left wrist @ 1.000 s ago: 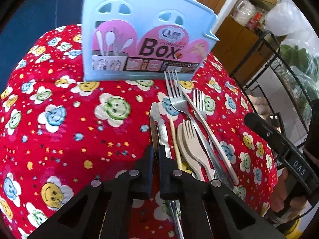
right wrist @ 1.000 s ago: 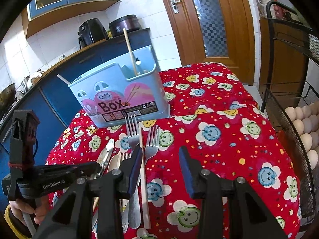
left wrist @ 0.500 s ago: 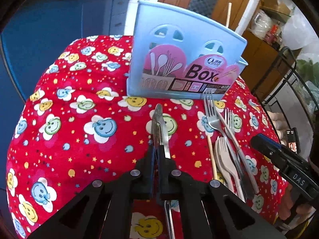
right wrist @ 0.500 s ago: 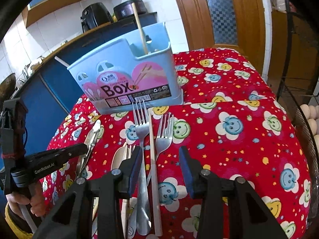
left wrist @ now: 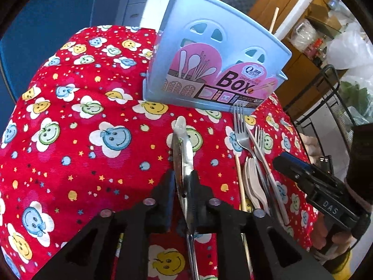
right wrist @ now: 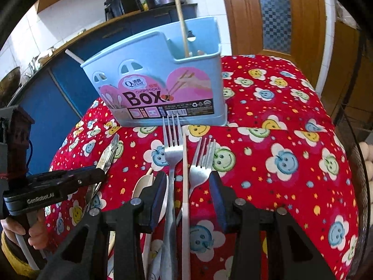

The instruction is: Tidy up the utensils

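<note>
My left gripper (left wrist: 183, 184) is shut on metal tongs (left wrist: 181, 144), held above the red cloth, tip pointing at the light-blue utensil box (left wrist: 209, 70). The tongs also show in the right wrist view (right wrist: 108, 154), beside the left gripper (right wrist: 98, 175). My right gripper (right wrist: 187, 186) is open, low over a pile of utensils: two metal forks (right wrist: 172, 144), a white chopstick (right wrist: 185, 175) and pale plastic cutlery (right wrist: 141, 184). The pile lies right of the tongs in the left wrist view (left wrist: 251, 163). The box (right wrist: 158, 81) holds a wooden chopstick (right wrist: 181, 23).
The table wears a red smiley-flower cloth (left wrist: 81, 140) and drops off on all sides. A black wire rack (right wrist: 359, 140) with eggs stands at the right. A blue cabinet (right wrist: 51, 93) and a counter with appliances stand behind the box.
My left gripper lifted the tongs out of the pile and carried them left and toward the box. My right gripper moved forward and lower over the forks, still open.
</note>
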The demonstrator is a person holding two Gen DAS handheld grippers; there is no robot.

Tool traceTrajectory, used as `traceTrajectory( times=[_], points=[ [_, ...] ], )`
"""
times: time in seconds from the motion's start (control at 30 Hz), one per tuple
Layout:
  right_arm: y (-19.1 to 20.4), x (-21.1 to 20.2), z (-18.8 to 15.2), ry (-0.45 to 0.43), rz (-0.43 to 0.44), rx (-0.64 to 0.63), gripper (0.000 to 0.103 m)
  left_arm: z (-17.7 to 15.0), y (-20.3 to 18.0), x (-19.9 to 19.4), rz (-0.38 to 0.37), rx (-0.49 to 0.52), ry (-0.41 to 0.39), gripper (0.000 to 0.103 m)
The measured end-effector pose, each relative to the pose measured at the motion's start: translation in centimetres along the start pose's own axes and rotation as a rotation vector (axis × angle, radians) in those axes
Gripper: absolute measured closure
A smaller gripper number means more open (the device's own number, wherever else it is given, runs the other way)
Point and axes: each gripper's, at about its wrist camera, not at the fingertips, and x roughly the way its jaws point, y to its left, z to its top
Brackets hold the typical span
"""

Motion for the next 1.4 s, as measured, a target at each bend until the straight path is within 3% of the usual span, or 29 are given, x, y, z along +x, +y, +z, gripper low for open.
traceTrajectory(
  times=[0.07,0.33,0.5,0.6,1.17,1.4],
  points=[
    [0.2,0.5,0.3,0.020,-0.004,-0.016,0.062,0.0,-0.1,0.0,-0.001,0.011,0.002,0.076],
    [0.1,2.8,1.4,0.126,0.018,-0.060,0.080,0.0,-0.6,0.5,0.012,0.055,0.009,0.076],
    [-0.6,3.4,2.2,0.163,0.066,-0.026,0.092,0.2,-0.6,0.8,-0.015,0.069,0.007,0.078],
    [-0.7,3.4,2.1,0.175,0.066,-0.018,0.096,0.2,-0.6,0.9,-0.017,0.069,0.003,0.085],
    [-1.3,-1.7,1.4,0.030,0.140,0.040,0.097,-0.3,-0.8,-0.9,-0.102,0.061,-0.036,0.087],
    [-0.8,-4.4,0.8,-0.073,0.169,0.044,0.097,-0.7,-1.3,-2.3,-0.118,0.066,-0.086,0.087]
  ],
)
